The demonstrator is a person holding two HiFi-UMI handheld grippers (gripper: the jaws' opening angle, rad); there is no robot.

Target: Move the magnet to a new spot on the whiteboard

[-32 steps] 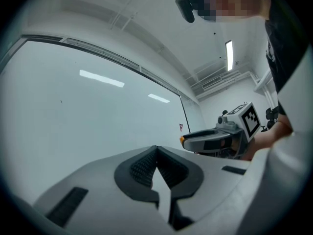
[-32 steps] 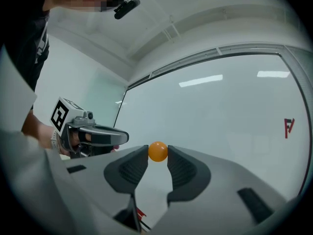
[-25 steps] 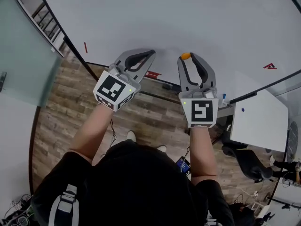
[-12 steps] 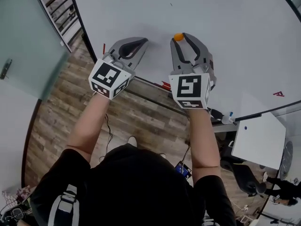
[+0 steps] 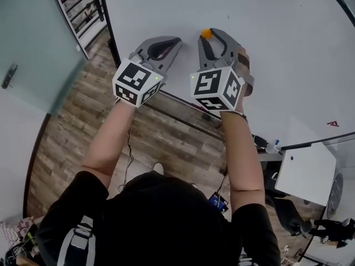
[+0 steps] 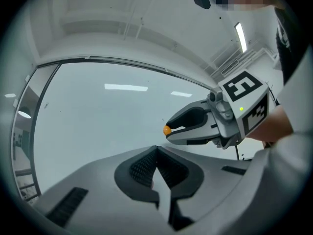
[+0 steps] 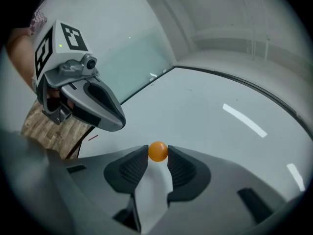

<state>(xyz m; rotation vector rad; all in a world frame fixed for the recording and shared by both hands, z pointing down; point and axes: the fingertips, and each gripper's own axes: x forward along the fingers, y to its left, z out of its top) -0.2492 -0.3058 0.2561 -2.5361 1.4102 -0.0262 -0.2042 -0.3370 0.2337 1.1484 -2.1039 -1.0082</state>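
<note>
Small round orange magnet [image 7: 157, 151]: pinched between jaws of right gripper [image 5: 207, 34], close to large white whiteboard [image 5: 277, 49]; contact with board unclear. Left gripper [image 6: 156, 150]: jaws closed together, empty, just beside right gripper, facing board.

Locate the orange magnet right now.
The magnet is clamped at the jaw tips of the right gripper, low centre in the right gripper view, before the whiteboard; the left gripper is just left in head view.
</note>
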